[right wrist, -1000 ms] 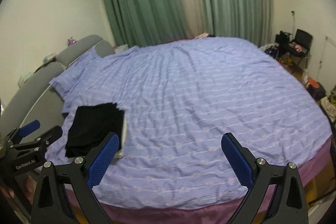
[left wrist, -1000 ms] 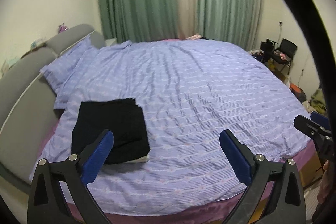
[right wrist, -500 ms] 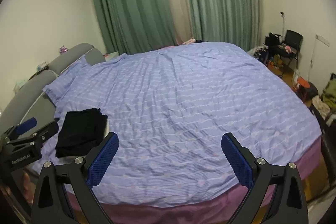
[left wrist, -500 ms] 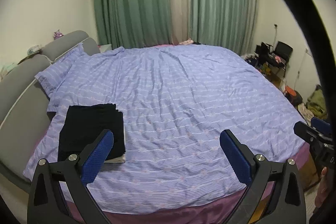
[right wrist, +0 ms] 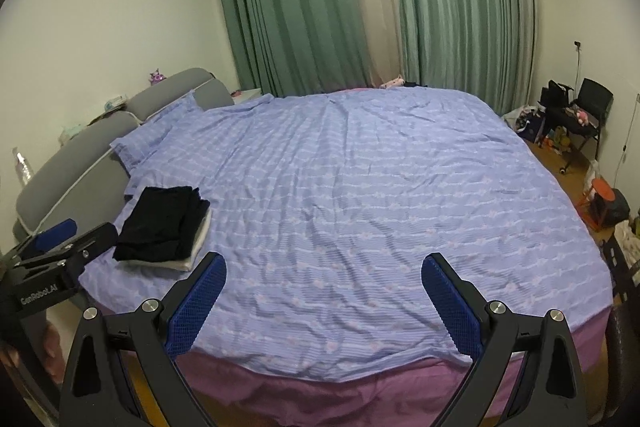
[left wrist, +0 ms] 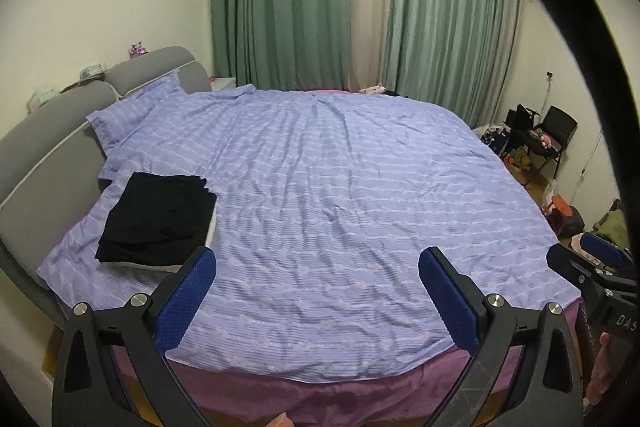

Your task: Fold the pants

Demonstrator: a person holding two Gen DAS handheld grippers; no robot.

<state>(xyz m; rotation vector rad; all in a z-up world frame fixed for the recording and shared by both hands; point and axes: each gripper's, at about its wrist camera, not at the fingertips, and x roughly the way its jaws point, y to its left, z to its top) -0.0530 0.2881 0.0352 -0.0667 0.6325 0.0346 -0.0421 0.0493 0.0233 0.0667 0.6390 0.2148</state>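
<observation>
Both cameras have drawn back and tipped upward since a second ago, so we now see more of the green curtains [right wrist: 304,7] and the folded black pants [left wrist: 156,217] look smaller and farther from our fingers. We see the pants lying flat as a squarish stack on the lilac striped bedspread [left wrist: 340,187], near the grey headboard [left wrist: 44,143], long axis running roughly from the near bed edge toward the pillow [left wrist: 124,115]; a pale folded layer [right wrist: 196,243] shows beneath them. Our left gripper [left wrist: 316,283] is spread wide and holds nothing, hovering off the near bed edge. Our right gripper [right wrist: 322,287] is equally wide, empty, touching nothing. A cluttered chair [right wrist: 588,111] stands by the far right wall, well apart from the pants.
</observation>
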